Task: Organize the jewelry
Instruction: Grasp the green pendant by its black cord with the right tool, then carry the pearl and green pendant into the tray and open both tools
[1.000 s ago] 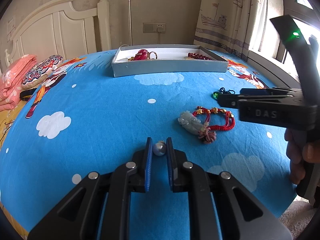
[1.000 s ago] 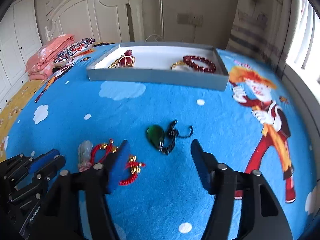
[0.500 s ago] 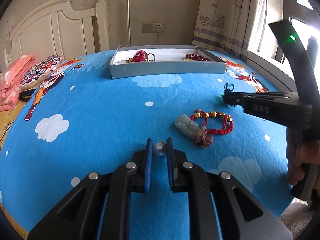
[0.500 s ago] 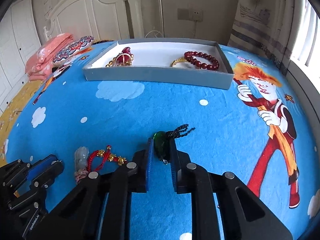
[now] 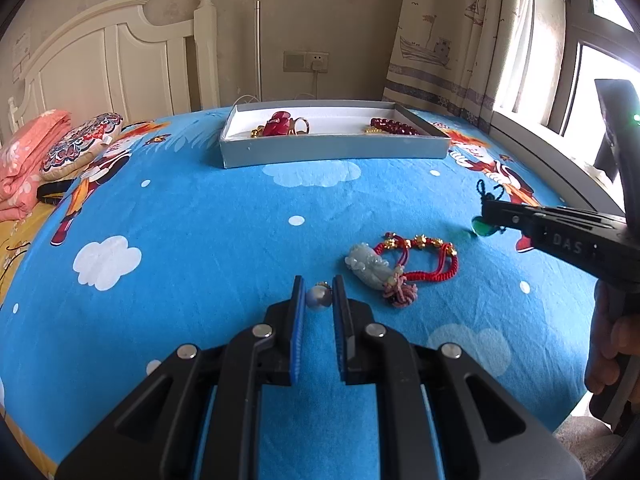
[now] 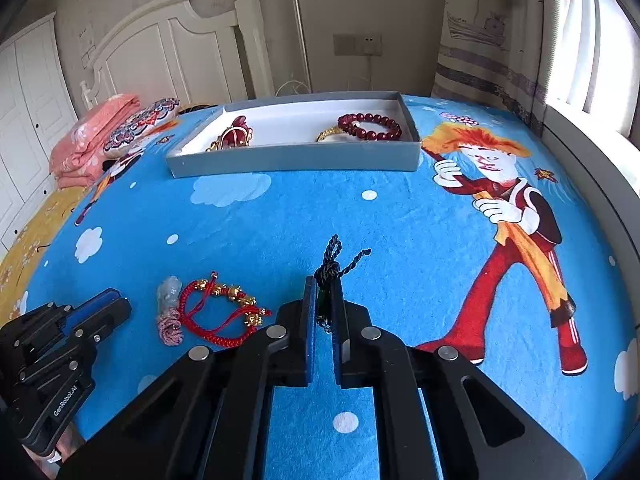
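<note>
My left gripper [image 5: 318,294] is shut on a grey pearl bead [image 5: 319,297], held just above the blue bedsheet. My right gripper [image 6: 325,298] is shut on a green pendant [image 6: 322,300] with a black cord [image 6: 334,264], lifted off the sheet; it also shows in the left wrist view [image 5: 480,227]. A red cord bracelet with gold beads [image 5: 420,258] and a pale jade charm [image 5: 368,266] lies on the sheet between the grippers. The grey jewelry tray [image 5: 336,152] at the back holds a red ornament [image 5: 280,124], a gold ring and a dark red bead bracelet [image 6: 370,126].
A patterned cushion [image 5: 82,144] and folded pink bedding [image 5: 20,168] lie at the far left by the white headboard [image 5: 120,64]. A curtain and window ledge [image 5: 540,148] run along the right. The bed edge is at the near right.
My right gripper closed on the green pendant and raised it off the sheet. My left gripper kept hold of the pearl bead and both moved slightly toward the tray.
</note>
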Demonstrator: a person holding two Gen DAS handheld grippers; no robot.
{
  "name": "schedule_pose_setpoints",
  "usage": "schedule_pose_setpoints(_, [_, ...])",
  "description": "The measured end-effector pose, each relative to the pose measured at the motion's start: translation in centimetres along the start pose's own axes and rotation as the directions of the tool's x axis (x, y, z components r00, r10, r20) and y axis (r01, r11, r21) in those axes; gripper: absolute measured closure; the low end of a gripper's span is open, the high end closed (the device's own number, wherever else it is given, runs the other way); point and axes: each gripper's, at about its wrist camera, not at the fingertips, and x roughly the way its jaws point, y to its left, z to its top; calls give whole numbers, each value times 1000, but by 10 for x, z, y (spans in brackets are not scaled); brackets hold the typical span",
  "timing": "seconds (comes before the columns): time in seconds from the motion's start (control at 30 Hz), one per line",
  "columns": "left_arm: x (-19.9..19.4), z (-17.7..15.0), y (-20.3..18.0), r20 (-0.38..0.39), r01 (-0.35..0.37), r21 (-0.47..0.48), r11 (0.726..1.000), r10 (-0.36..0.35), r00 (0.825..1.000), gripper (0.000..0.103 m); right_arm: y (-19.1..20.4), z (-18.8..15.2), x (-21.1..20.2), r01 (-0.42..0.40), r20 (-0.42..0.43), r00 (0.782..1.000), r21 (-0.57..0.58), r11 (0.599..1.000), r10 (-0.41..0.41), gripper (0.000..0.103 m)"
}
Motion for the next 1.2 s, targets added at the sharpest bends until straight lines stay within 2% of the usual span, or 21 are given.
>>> schedule_pose_setpoints(0.53, [-8,14,3,30,13,-5,1000,-13,999,90,0,3,-20,-5,46,999,7,1000,4,96])
schedule_pose_setpoints(1.2, [0,53,9,55,-29,-2,1000,29,998,90,-8,8,-16,4,53,999,40,999,-6,96])
